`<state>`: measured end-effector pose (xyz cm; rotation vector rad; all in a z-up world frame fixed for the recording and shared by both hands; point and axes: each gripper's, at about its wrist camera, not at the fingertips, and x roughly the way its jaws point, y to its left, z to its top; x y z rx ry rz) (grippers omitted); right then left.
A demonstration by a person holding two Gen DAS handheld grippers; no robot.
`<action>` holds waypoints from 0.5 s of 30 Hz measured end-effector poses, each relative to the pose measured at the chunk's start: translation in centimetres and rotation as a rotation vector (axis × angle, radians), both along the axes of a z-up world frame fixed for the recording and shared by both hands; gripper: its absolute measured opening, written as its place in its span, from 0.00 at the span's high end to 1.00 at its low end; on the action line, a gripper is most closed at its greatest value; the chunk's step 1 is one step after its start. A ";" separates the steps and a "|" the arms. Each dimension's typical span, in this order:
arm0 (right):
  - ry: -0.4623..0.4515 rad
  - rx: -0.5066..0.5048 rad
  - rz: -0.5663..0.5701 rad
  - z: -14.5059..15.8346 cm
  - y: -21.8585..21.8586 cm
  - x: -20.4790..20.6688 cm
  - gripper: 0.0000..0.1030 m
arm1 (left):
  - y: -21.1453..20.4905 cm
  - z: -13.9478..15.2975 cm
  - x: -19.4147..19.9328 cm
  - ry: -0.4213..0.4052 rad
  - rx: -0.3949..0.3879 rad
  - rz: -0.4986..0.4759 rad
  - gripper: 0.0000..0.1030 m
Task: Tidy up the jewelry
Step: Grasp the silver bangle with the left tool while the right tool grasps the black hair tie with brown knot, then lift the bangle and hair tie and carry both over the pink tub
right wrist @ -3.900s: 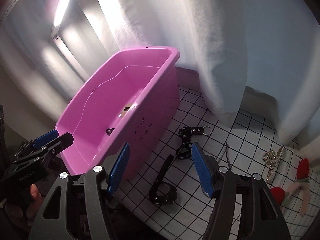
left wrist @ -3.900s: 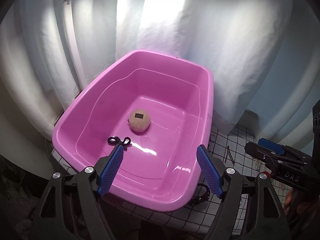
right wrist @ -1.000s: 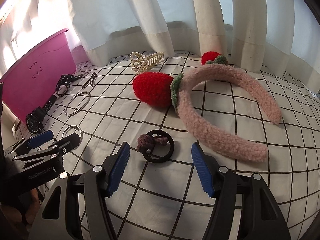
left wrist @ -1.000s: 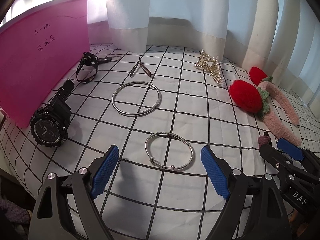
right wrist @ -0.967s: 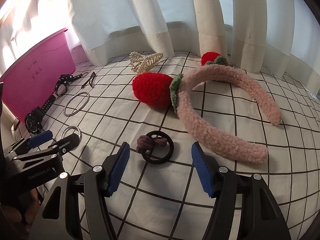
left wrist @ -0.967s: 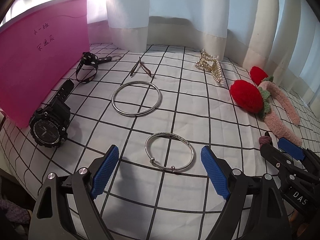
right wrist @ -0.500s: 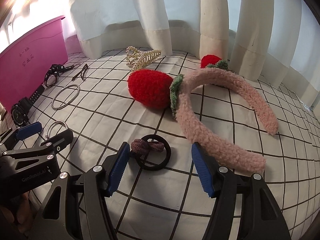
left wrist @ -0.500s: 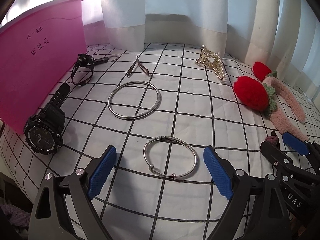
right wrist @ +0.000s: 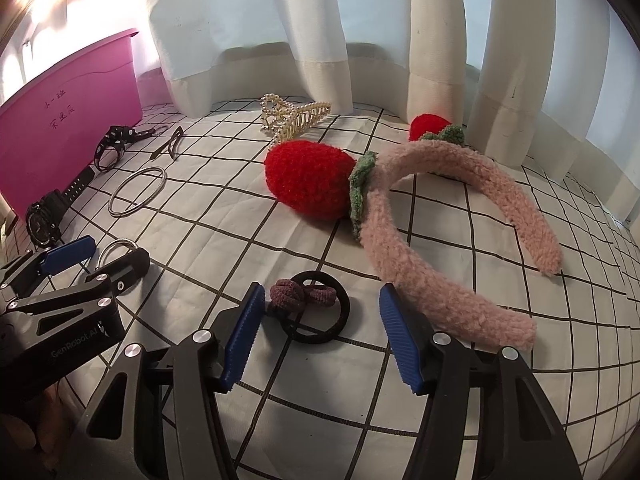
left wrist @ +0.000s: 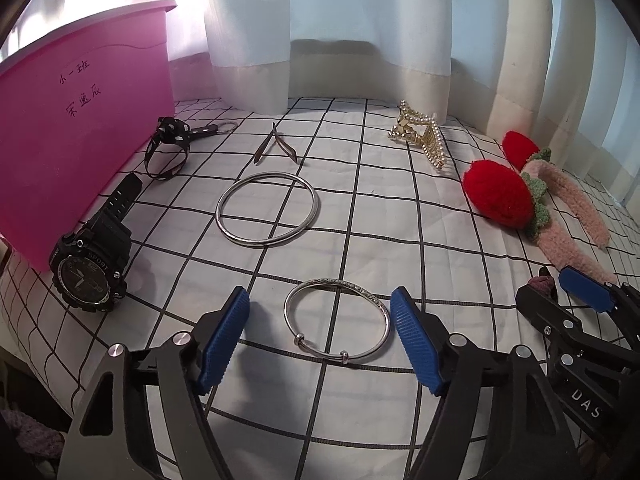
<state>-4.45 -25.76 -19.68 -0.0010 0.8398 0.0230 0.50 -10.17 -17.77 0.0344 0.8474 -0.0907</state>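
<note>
Item: small silver bangle, lower centre, flat on the checked surface. We held the left tool spread around it; right tool spread over the hair tie. Advised: lower squarely, pinch one rim, then carry to pink bin.

Daylight through pale pleated curtains, strongest at upper left in both views; glare blows out fabric there. Glossy pink plastic tub glows where backlit. Scene evenly lit, mid-bright, cool blue cast. Soft shadows fall toward camera under left hand-held gripper and right hand-held gripper. Heavy fisheye bending: grid lines of white checked cloth curve near edges. Black vignette at corners. Focus sharp throughout.
</note>
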 end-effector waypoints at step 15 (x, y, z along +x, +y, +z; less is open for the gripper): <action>-0.034 0.009 0.077 0.3 0.7 -0.7 0.74 | 0.4 0.3 -1.2 -0.029 -0.018 0.011 0.50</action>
